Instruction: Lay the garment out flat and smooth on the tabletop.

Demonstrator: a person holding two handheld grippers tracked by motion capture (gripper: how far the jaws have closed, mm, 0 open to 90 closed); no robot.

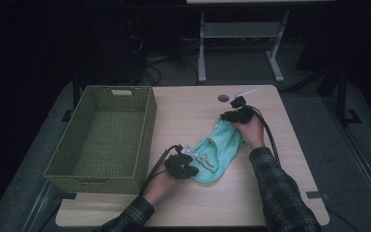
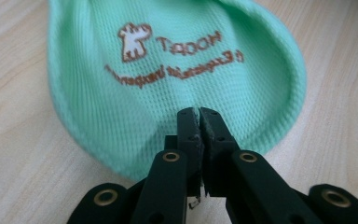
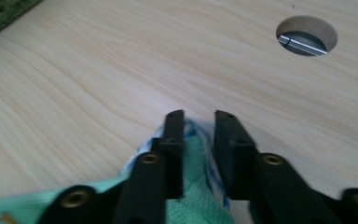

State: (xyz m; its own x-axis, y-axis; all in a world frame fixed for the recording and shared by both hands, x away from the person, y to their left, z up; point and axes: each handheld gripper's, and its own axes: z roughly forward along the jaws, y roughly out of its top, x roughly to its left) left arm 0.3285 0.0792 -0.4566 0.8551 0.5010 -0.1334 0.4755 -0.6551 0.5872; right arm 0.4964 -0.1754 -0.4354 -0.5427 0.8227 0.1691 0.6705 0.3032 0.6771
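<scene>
High view: one light wooden table; on its left part, one green woven basket; right of it, one mint-green mesh garment lying flat between my two hands. My left gripper sits at the garment's near end, jaws pressed together on the hem, printed brown lettering just beyond the tips in the left gripper view. My right gripper sits at the far end; in the right gripper view its jaws stand slightly apart, a fold of the green cloth with a blue-and-white edge between them. One round cable hole in the tabletop, just beyond the right jaws.
</scene>
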